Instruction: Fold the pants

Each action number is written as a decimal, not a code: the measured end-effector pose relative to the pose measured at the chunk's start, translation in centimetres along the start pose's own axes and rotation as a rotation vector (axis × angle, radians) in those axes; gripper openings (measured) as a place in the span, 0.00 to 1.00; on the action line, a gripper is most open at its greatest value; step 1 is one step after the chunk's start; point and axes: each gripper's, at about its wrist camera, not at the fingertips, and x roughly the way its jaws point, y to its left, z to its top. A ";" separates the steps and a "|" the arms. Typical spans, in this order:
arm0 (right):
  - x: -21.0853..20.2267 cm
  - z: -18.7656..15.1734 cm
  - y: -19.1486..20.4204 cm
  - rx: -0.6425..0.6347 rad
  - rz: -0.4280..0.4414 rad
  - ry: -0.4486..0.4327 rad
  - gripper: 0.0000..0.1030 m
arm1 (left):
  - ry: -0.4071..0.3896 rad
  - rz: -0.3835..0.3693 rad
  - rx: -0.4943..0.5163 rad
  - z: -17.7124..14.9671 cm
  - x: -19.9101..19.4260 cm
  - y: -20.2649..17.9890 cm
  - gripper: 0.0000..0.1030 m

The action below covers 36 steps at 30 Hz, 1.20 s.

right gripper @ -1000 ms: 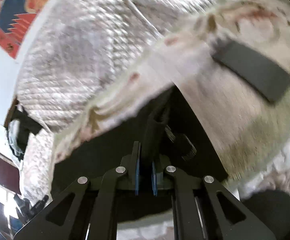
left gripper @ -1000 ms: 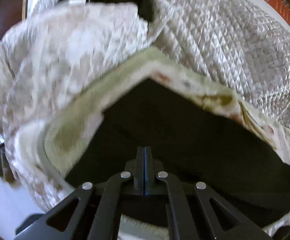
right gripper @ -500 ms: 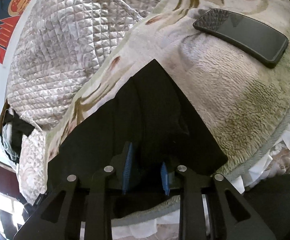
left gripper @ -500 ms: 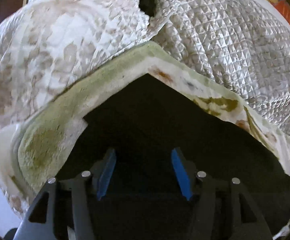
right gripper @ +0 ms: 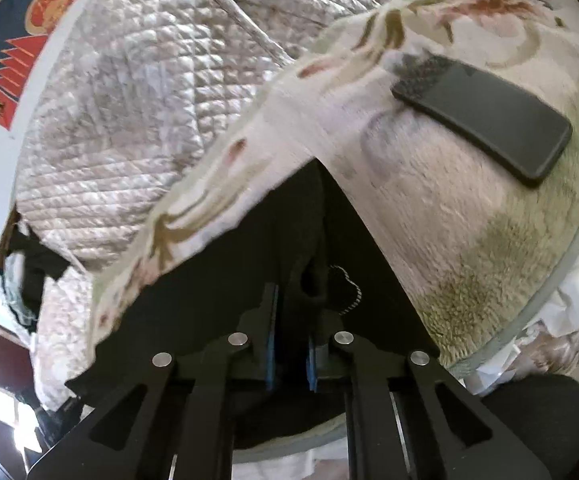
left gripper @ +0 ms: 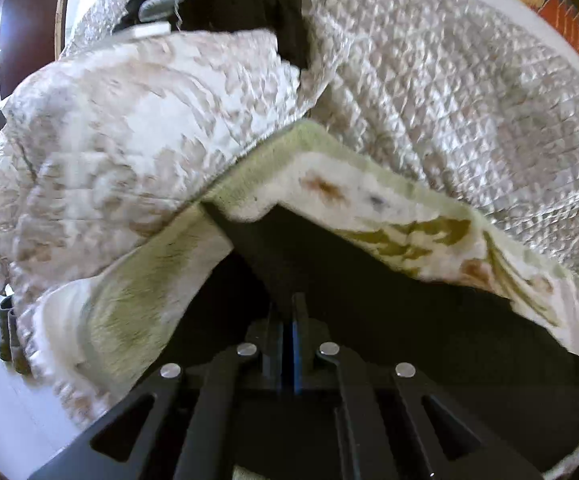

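Observation:
The black pants (left gripper: pixel 389 304) lie on a fluffy cream and green blanket (left gripper: pixel 137 292) on the bed. My left gripper (left gripper: pixel 289 320) is shut on a raised fold of the black fabric, which runs up and left from the jaws. In the right wrist view the pants (right gripper: pixel 249 280) spread in front of my right gripper (right gripper: pixel 291 320), whose jaws are pressed on a thick bunch of the black cloth beside a striped drawstring (right gripper: pixel 349 292).
A black phone (right gripper: pixel 485 116) lies on the blanket to the right of the pants. A quilted silver bedspread (left gripper: pixel 449 92) is heaped behind. Dark clothes (left gripper: pixel 249 4) sit at the far edge. A red and blue poster (right gripper: pixel 13 52) hangs on the wall.
Both grippers were open half a second ago and have closed on the black pants. The left one has lifted a fold of fabric.

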 end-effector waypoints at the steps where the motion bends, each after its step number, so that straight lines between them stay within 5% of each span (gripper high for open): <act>1: -0.4 0.2 0.1 -0.003 0.002 -0.006 0.10 | -0.002 -0.003 0.003 -0.3 -0.9 0.2 0.04; 10: 1.3 -0.9 -2.5 0.000 -0.128 0.105 0.16 | 0.166 0.046 0.045 -4.9 1.0 1.1 0.08; 12: 0.3 -0.9 -2.3 -0.004 -0.147 0.075 0.25 | 0.160 0.070 0.054 -4.9 0.3 1.1 0.10; 17: -3.0 0.0 -0.6 -0.118 -0.259 -0.068 0.26 | 0.110 0.167 0.070 -3.7 -1.5 0.9 0.26; 22: -3.4 0.2 2.4 -0.265 -0.242 -0.115 0.26 | 0.042 0.170 0.104 -2.4 -3.2 -0.4 0.37; 36: 2.4 -4.1 9.3 -0.573 -0.136 0.014 0.26 | 0.052 0.081 0.183 -2.1 -2.4 -4.3 0.37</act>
